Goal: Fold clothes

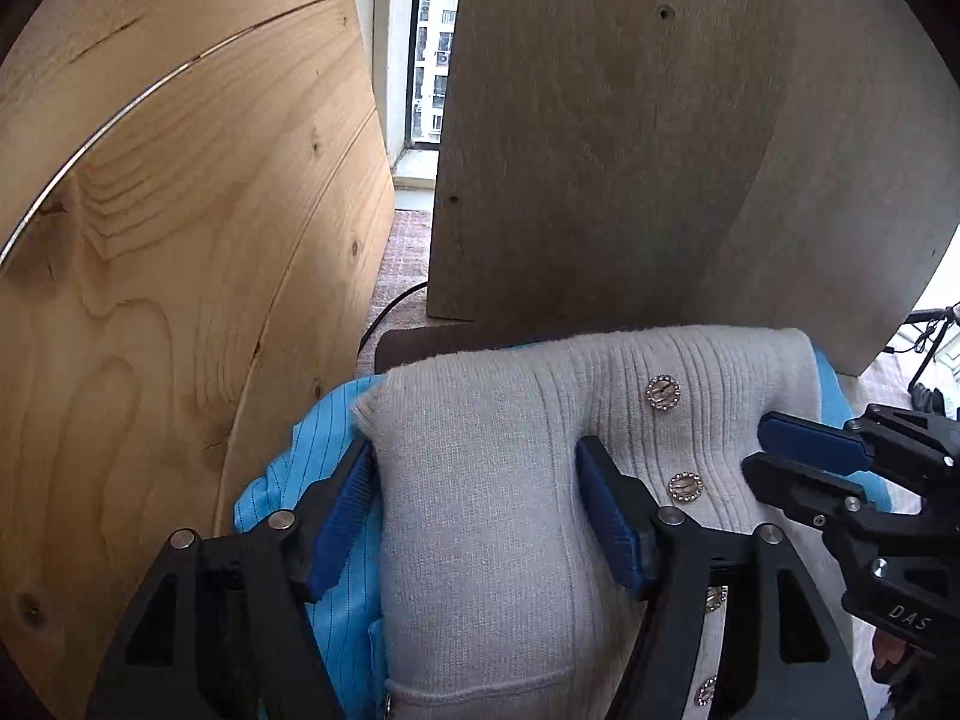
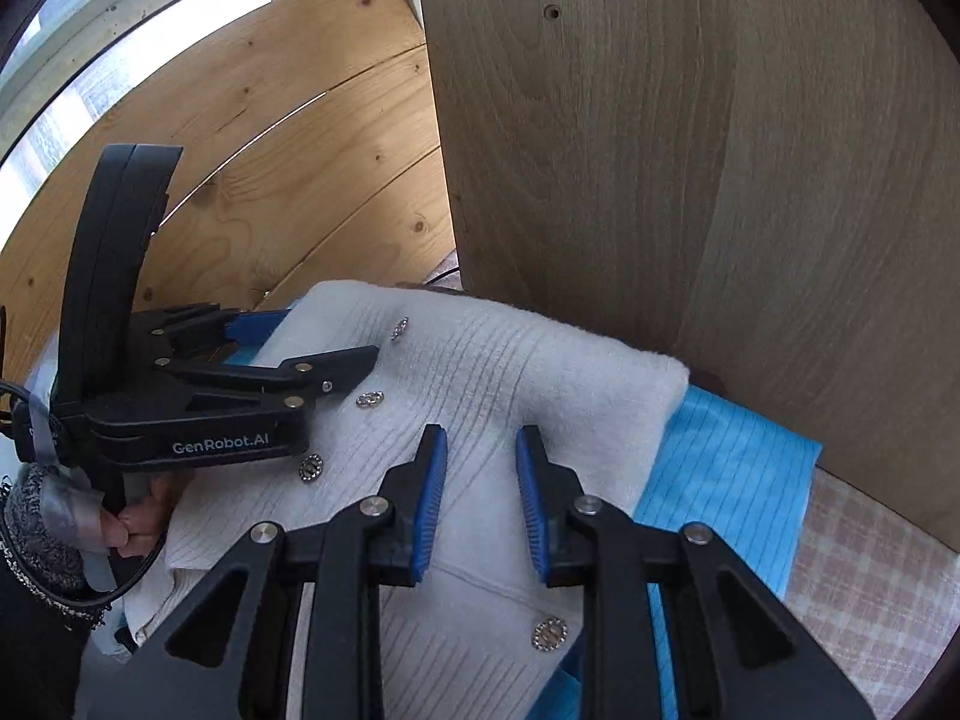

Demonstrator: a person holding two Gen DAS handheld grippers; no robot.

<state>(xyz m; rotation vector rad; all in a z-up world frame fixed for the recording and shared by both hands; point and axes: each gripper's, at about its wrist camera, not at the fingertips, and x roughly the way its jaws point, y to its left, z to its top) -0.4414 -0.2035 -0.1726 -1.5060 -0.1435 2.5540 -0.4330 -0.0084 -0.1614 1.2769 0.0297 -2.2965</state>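
Left wrist view is showing the cream ribbed knit cardigan with jewelled buttons [image 1: 498, 480] lying folded atop a blue striped garment [image 1: 288, 492], both hand-held grippers, left [image 1: 480, 510] and right [image 2: 480, 498], hovering released, suggesting folding is nearly finishing.

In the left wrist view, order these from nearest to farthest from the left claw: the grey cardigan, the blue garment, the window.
1. Grey cardigan: between the left claw's fingers.
2. Blue garment: under the cardigan, showing at left.
3. Window: far back, between the boards.

Home room (window [image 1: 429, 48], wooden furniture [image 1: 180, 240])
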